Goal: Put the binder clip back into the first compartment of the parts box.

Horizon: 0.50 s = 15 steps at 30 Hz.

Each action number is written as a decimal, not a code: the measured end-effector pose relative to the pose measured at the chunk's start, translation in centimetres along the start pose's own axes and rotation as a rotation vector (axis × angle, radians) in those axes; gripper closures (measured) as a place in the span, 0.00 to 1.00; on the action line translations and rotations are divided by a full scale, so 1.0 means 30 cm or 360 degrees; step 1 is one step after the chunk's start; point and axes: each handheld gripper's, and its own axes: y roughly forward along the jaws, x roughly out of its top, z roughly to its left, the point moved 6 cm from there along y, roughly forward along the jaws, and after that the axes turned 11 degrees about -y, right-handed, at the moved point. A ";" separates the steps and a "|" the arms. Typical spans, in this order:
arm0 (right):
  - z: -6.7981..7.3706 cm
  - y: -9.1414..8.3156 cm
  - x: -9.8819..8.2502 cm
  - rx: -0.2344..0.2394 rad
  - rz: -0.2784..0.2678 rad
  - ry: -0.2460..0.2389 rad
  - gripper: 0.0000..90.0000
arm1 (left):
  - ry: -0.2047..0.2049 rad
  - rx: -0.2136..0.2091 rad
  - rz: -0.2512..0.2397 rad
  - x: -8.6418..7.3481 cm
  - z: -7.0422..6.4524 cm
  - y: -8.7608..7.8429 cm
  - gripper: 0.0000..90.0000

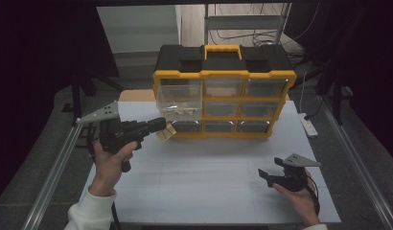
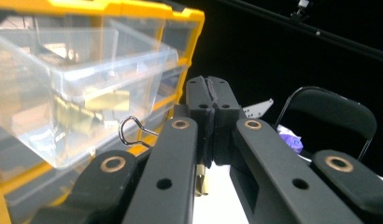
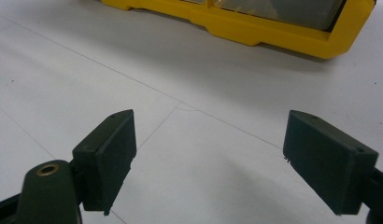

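While the left hand-held gripper (image 1: 158, 125) is pinching a small gold binder clip (image 1: 166, 133) shut-jawed, the pulled-out clear plastic drawer (image 1: 181, 103) is sitting just ahead of and above it.

Yellow and black box (image 1: 223, 72), clear drawers (image 1: 181, 98), gold clip (image 1: 166, 132), black grippers (image 1: 158, 125), white table (image 1: 209, 177), white sleeve (image 1: 91, 213)

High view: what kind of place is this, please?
Probably a lab or workshop set up for recording: a white table, a yellow organizer with clear drawers, black curtains and cables behind.
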 end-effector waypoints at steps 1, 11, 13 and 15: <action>0.000 0.000 0.000 0.0000 0.0000 0.0000 0.20 | 0.0000 0.0000 0.0000 0.000 0.000 0.000 0.99; 0.000 -0.001 0.000 -0.0002 -0.0004 0.0003 0.19 | -0.0020 -0.0023 -0.0053 0.091 -0.007 0.000 0.99; -0.001 -0.001 0.000 -0.0001 -0.0003 0.0006 0.19 | -0.0017 -0.0010 -0.0064 0.107 -0.002 0.001 0.99; -0.001 -0.001 0.000 -0.0002 -0.0003 0.0006 0.19 | -0.0023 -0.0001 -0.0078 0.122 0.002 0.005 0.99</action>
